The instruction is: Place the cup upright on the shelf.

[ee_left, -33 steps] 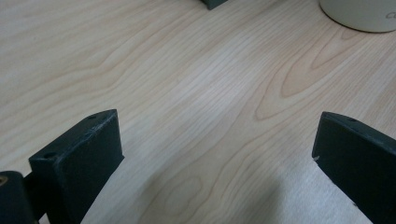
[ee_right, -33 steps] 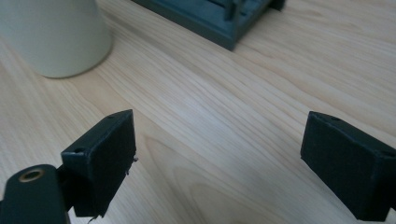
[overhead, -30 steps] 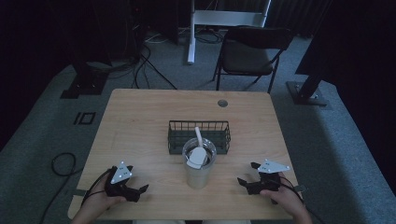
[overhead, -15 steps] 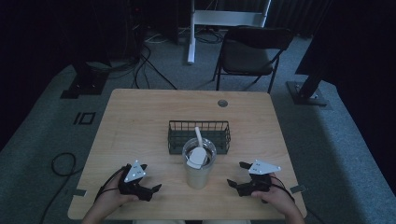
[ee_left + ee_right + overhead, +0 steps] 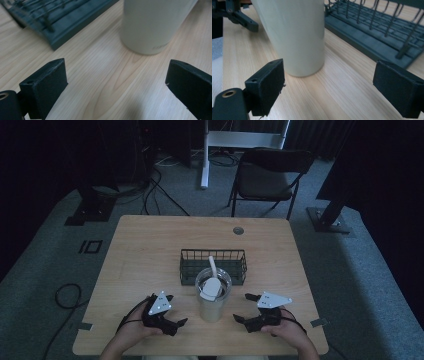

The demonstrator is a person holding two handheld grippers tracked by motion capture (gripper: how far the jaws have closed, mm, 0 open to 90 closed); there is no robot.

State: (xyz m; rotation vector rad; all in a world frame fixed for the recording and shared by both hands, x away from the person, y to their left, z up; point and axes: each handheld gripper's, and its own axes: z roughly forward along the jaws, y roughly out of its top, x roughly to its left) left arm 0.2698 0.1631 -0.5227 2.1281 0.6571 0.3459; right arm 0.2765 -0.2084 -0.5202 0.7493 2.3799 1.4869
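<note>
A pale cream, smooth-walled tumbler [image 5: 212, 295] with a clear round lid is standing upright on the light wooden table [image 5: 150, 250], near the table's six o'clock edge in the high view. A white scoop-like utensil [image 5: 212, 279] is leaning out of its mouth, its handle pointing toward twelve o'clock. Just behind the tumbler, at its twelve o'clock, a dark green rectangular wire basket [image 5: 213, 264] is sitting on the tabletop.

The left gripper [image 5: 176, 320] is lying low over the table at the tumbler's eight o'clock, held in the person's left hand [image 5: 131, 332], its jaws spread wide and gripping nothing. In the left gripper view the tumbler [image 5: 155, 25] is standing ahead between the two parted jaws, clear of both, with the basket [image 5: 62, 22] at eleven o'clock.

The right gripper [image 5: 242, 307] is resting at the tumbler's four o'clock, held in the person's right hand [image 5: 290, 332], its jaws likewise standing well apart and empty. In the right gripper view the tumbler [image 5: 294, 35] is rising near the left jaw without touching it, the basket [image 5: 377, 32] is lying at two o'clock, and the left gripper [image 5: 239, 15] is showing at ten o'clock beyond the tumbler.

A black folding chair [image 5: 267, 175] is standing on the grey carpet beyond the table's twelve o'clock edge.
</note>
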